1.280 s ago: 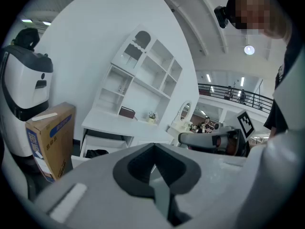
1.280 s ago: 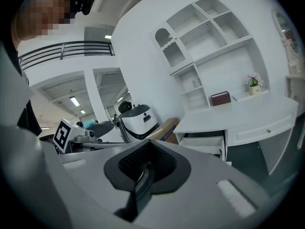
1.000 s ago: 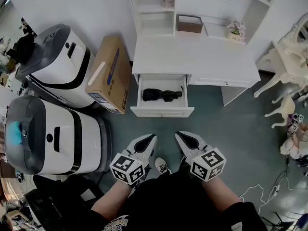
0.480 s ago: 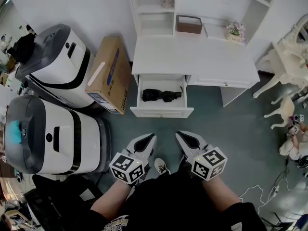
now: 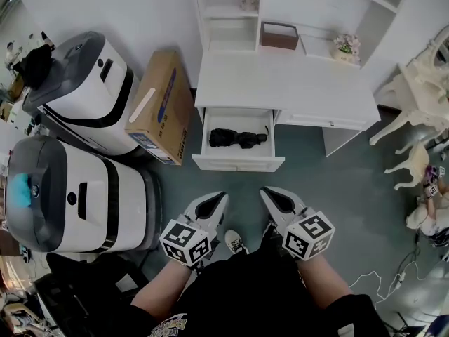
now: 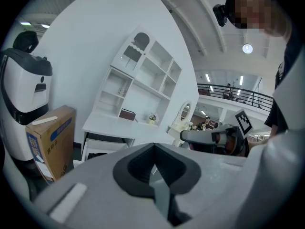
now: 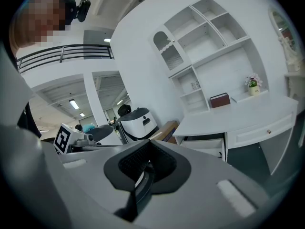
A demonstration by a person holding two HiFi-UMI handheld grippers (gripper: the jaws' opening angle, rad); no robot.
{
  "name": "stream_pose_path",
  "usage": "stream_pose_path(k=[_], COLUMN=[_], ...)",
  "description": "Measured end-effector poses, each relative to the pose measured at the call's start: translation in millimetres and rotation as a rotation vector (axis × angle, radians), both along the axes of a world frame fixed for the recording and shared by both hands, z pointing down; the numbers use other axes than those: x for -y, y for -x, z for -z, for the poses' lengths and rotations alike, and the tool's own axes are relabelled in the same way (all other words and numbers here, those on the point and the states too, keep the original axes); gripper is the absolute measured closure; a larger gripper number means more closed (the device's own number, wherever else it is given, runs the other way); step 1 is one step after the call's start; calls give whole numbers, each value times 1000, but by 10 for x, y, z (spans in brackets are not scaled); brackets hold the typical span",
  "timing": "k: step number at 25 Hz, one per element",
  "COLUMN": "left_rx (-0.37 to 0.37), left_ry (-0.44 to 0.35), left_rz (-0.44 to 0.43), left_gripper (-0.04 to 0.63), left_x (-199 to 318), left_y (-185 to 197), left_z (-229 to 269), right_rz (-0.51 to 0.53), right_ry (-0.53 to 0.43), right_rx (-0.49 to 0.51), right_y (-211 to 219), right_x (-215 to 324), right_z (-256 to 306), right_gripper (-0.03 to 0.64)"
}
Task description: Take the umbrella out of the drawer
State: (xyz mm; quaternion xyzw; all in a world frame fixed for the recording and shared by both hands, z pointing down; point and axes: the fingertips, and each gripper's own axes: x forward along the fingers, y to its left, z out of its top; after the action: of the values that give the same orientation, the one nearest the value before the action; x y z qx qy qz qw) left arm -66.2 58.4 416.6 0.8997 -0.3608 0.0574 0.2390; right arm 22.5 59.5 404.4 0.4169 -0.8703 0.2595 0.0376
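Observation:
A folded black umbrella [image 5: 237, 138] lies in the open white drawer [image 5: 238, 162] of the white desk [image 5: 287, 83]. Both grippers hang well short of the drawer, over the floor. My left gripper [image 5: 218, 199] is shut, its jaws pressed together with nothing between them. My right gripper [image 5: 269, 194] is shut and empty too. In the left gripper view the open drawer [image 6: 102, 148] shows past the jaws, and the right gripper [image 6: 190, 135] sits to its right. The right gripper view has the drawer [image 7: 206, 143] beyond its jaws.
A cardboard box [image 5: 160, 106] leans left of the desk. Two large white and grey machines [image 5: 81, 97] [image 5: 70, 195] stand at the left. Shelves hold a brown box [image 5: 278, 35] and a small flower pot [image 5: 346, 45]. White animal figures [image 5: 414, 128] stand at the right. A shoe [image 5: 234, 242] shows between the grippers.
The head view has shifted slightly. Both grippers stay shut and nearly in place; the umbrella lies as before.

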Motion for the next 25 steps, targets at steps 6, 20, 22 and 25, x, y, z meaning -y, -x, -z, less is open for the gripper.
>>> stream_pose_path(k=[6,20,22,25], left_rx=[-6,1,1,2], left_ry=[-19,-23,-22,-15], left_rz=[5,84,106,138], left_gripper=[595,595,595,595], left_x=[57,280,359,499], left_y=[70,247,255,236], left_z=[67,48,38,16], right_rz=[4,59,83,118], right_ry=[-15,-27,-27,-16], right_rx=[-19,-27,-26,-25], right_y=[35,118,127,118], right_x=[91,549,651,813], right_z=[73,72,66,31], right_gripper=[589,589,589,589])
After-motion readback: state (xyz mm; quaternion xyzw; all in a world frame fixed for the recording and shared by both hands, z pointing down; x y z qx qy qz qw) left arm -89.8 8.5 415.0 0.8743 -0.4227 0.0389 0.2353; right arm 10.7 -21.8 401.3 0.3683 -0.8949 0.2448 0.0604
